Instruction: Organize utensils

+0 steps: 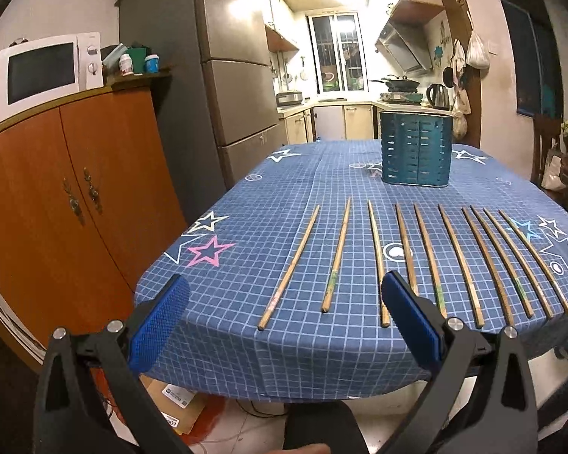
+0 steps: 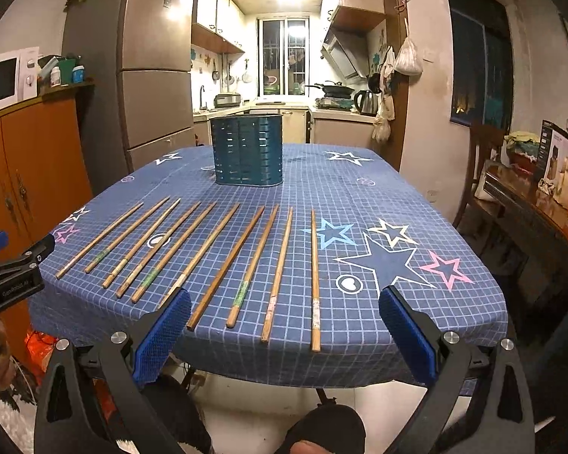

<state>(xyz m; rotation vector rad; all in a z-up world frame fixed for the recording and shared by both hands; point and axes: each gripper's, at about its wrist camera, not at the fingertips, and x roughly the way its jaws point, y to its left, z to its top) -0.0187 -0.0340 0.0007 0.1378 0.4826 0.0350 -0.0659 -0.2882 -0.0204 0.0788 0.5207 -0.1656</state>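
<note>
- Left gripper (image 1: 284, 317) is hovering at the near table edge, jaws spread wide, gripping nothing.
- Ten wooden chopsticks (image 2: 223, 265) are lying side by side in a row on the blue checked tablecloth (image 2: 359, 204), long axes running from the near edge toward the far side, thin tips seemingly pointing away.
- A teal slotted utensil holder (image 2: 246, 151) is standing upright beyond the row, well apart from it.
- Right gripper (image 2: 284, 321) is hovering over the row's right end, jaws equally wide, empty.
</note>
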